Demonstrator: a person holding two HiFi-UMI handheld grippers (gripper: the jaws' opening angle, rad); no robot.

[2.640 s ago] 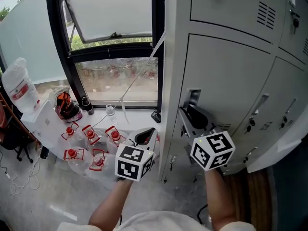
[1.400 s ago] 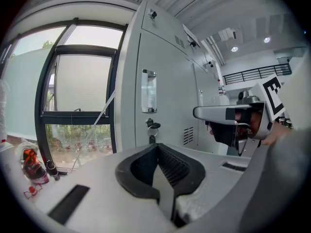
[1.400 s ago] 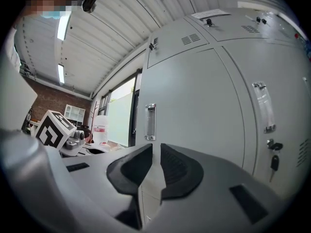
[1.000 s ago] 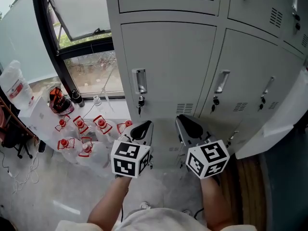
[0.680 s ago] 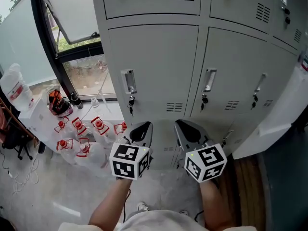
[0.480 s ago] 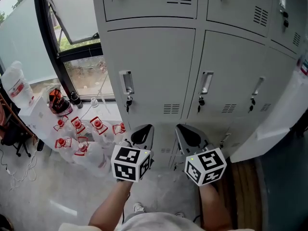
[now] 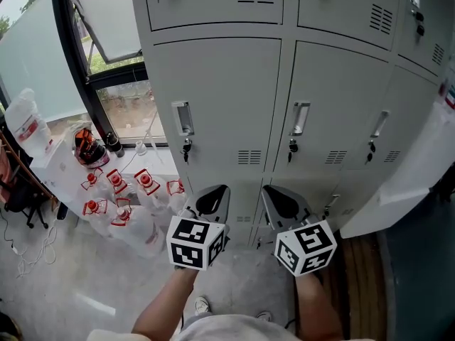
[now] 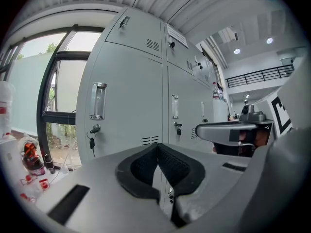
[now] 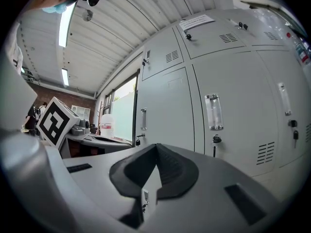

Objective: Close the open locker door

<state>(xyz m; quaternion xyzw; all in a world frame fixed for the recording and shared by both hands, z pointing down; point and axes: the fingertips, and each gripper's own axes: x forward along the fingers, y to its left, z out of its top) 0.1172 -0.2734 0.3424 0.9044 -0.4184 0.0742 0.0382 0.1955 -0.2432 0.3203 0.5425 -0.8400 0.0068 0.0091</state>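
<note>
In the head view the grey lockers fill the upper half, and every door in sight lies flush. The left locker door (image 7: pixel 213 105) has a clear handle (image 7: pixel 183 118) with a key (image 7: pixel 186 148) hanging under it. My left gripper (image 7: pixel 212 196) and right gripper (image 7: pixel 280 199) hover side by side below the doors, touching nothing. Both are shut and empty. That door (image 8: pixel 124 101) stands beyond my left gripper (image 8: pixel 158 148) in the left gripper view. My right gripper (image 9: pixel 156 148) has its jaws pressed together before the same lockers (image 9: pixel 167 115).
Several red-capped bottles (image 7: pixel 117 190) lie on the floor at the left under a window (image 7: pixel 106 41). A large water jug (image 7: pixel 21 126) stands further left. A white slanted panel (image 7: pixel 419 169) juts in at the right, above a wooden floor strip (image 7: pixel 362 261).
The left locker door stood ajar with my right gripper at its handle; now it lies flush. Both grippers have drawn back and sit lower, away from the lockers.
</note>
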